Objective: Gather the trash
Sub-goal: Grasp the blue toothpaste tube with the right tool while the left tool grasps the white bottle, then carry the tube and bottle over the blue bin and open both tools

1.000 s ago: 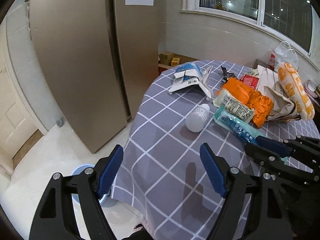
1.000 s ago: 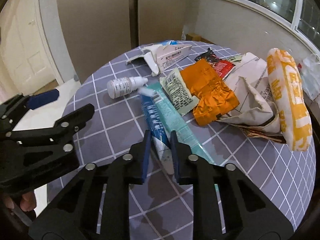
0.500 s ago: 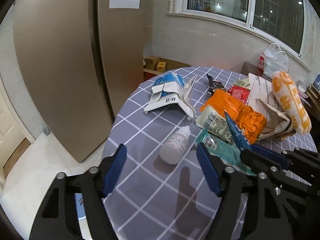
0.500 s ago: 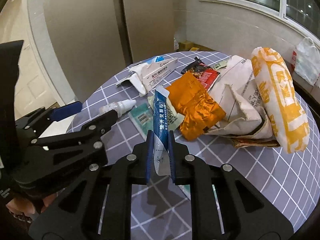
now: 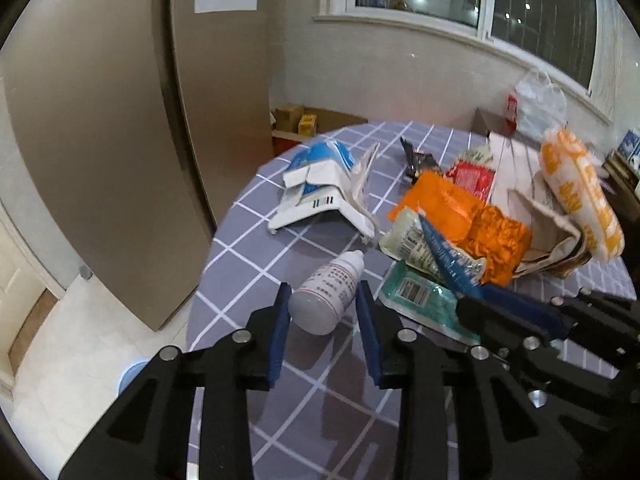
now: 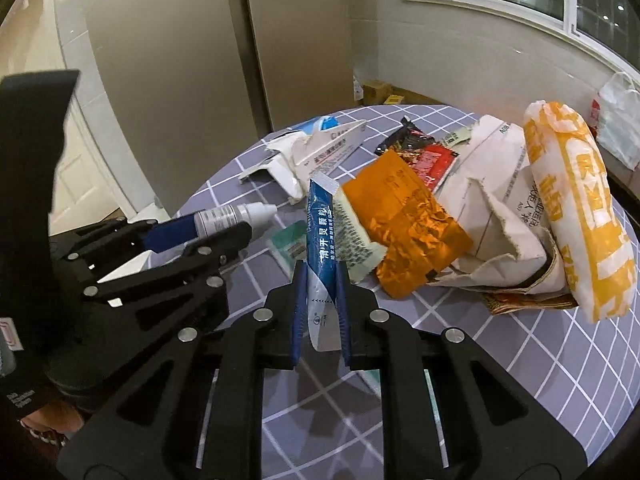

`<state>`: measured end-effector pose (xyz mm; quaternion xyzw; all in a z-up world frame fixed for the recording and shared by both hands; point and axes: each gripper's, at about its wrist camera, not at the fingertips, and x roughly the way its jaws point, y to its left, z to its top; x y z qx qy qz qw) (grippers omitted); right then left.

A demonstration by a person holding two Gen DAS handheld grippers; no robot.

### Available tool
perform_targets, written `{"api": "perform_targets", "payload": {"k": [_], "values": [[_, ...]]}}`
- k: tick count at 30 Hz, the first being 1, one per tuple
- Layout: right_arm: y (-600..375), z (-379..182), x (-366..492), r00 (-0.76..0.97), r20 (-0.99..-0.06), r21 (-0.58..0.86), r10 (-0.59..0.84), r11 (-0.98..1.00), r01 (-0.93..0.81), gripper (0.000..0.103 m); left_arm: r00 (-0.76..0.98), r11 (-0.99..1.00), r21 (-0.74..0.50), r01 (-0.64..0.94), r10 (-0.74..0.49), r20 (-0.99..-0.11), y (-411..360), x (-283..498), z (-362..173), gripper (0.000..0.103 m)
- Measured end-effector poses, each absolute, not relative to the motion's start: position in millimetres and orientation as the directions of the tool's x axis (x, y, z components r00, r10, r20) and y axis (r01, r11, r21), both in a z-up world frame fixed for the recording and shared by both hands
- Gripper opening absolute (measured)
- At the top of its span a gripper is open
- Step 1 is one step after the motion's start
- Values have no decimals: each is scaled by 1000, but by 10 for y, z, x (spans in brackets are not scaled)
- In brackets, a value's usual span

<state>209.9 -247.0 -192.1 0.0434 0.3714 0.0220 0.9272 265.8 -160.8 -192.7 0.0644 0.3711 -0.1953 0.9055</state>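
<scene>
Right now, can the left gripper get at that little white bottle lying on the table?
Probably yes. The white bottle lies on its side between the left gripper's closing jaws, with nothing over it. The right gripper, shut on the blue sachet, sits off to the side, clear of the bottle.

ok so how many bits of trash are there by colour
Orange: 2, the foil wrapper and the orange-and-white bag.
Blue: 2, the sachet and the torn carton.
White: 2, the bottle and the torn paper bag.
Red: 1, the red packet.
Teal: 1, the teal pack.
Total: 8
</scene>
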Motion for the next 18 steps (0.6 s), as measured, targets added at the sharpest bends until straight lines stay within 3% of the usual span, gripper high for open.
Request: {"api": "perform_targets", "payload": {"k": [9, 18], "values": [[-2101, -1757, 1996, 742, -660, 110, 121, 992, -65, 15, 714, 948, -79, 309, -286, -639, -1056, 2333, -1715, 32], [-1239, -1658, 2071, 729, -644, 110, 232, 971, -211, 15, 779, 985, -97, 141, -170, -604, -92, 2143, -1601, 31]]}}
